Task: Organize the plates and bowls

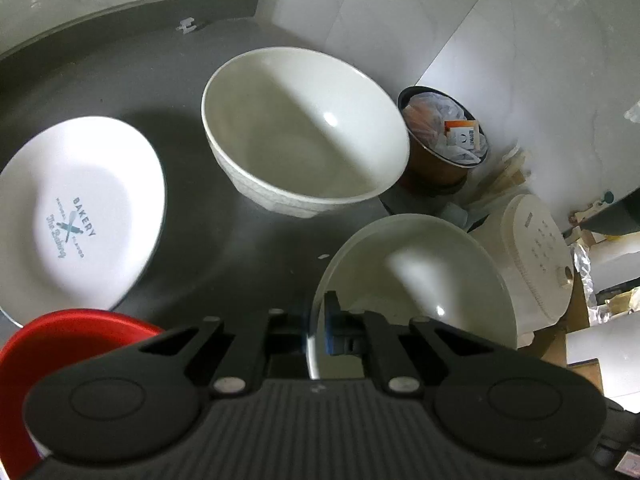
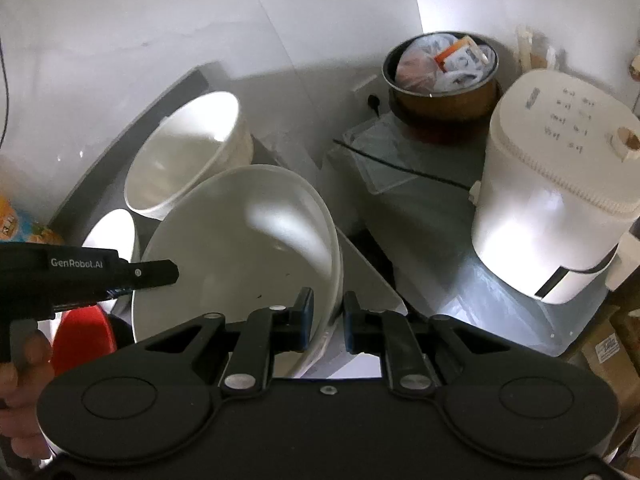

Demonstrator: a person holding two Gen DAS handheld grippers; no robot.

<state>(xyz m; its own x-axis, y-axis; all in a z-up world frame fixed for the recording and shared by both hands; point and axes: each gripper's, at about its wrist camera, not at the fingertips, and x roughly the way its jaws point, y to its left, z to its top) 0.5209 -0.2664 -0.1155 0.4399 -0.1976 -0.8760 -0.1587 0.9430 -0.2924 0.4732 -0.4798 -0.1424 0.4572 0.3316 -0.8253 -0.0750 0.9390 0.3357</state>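
- Left wrist view: the left gripper (image 1: 318, 330) is clenched on the near rim of a shallow white bowl (image 1: 416, 280), one finger inside and one outside. Pinching the edge is likely the only purchase such a wide dish offers.
- On the dark table (image 1: 224, 240) beyond stand a deep white bowl (image 1: 308, 136), a printed plate (image 1: 80, 212) to the left, and a red bowl (image 1: 60, 332) at the near left corner. The deep bowl looks like the stacking target.
- Right wrist view: the right gripper (image 2: 328, 318) straddles the opposite rim of the same shallow bowl (image 2: 240, 248). Its fingers are slightly parted, so I cannot tell whether it truly grips.
- Two holds on opposite rims would keep the tilted dish from swinging.
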